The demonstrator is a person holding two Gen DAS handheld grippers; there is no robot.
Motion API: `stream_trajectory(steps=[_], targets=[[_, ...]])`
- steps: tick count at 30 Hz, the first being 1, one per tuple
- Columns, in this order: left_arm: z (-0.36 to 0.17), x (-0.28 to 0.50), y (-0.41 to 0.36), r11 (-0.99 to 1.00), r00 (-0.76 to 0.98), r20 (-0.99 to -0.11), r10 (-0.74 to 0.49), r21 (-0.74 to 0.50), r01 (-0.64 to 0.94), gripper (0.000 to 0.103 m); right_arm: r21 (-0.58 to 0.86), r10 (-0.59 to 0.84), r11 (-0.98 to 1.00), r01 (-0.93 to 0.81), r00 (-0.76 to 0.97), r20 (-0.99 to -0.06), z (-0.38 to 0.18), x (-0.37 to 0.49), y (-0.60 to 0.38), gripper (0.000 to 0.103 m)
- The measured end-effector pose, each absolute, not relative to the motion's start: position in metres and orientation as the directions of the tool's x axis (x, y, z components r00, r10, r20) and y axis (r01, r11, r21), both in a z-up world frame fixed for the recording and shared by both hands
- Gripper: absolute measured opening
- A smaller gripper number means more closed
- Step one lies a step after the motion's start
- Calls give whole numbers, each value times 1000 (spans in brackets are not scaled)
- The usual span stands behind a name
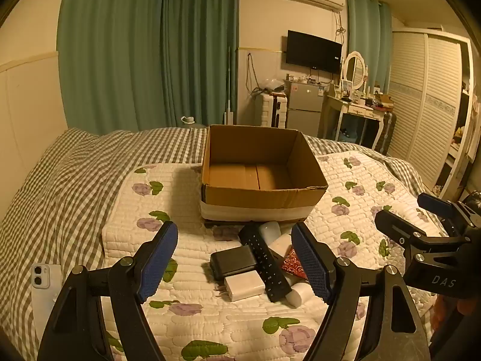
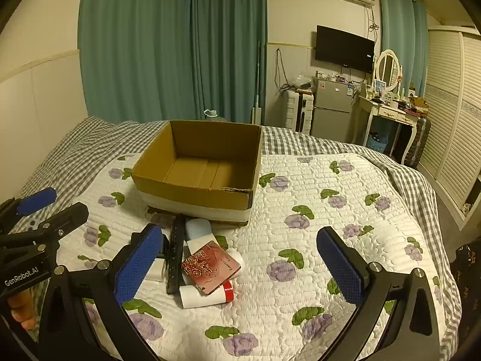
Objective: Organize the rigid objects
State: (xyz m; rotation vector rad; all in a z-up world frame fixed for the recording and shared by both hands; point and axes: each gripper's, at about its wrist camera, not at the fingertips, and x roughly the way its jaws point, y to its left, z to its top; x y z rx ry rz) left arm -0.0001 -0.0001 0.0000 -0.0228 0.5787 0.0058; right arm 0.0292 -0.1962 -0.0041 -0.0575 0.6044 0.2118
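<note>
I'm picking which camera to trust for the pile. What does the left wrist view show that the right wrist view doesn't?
Left wrist only: a white phone at the quilt's left edge, a black power bank and a white charger plug.
Right wrist only: the red rose-patterned card's full face and the red-capped white tube under it.
Both: the empty cardboard box, the black remote, and both open grippers.
</note>
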Motion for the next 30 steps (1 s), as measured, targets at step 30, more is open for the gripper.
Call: stream_trajectory(steps=[30], targets=[[4,0,0,1000,837,-548,5,-17,-18,81,2,179,976,-217,803,-569,-6,29,-195,103]])
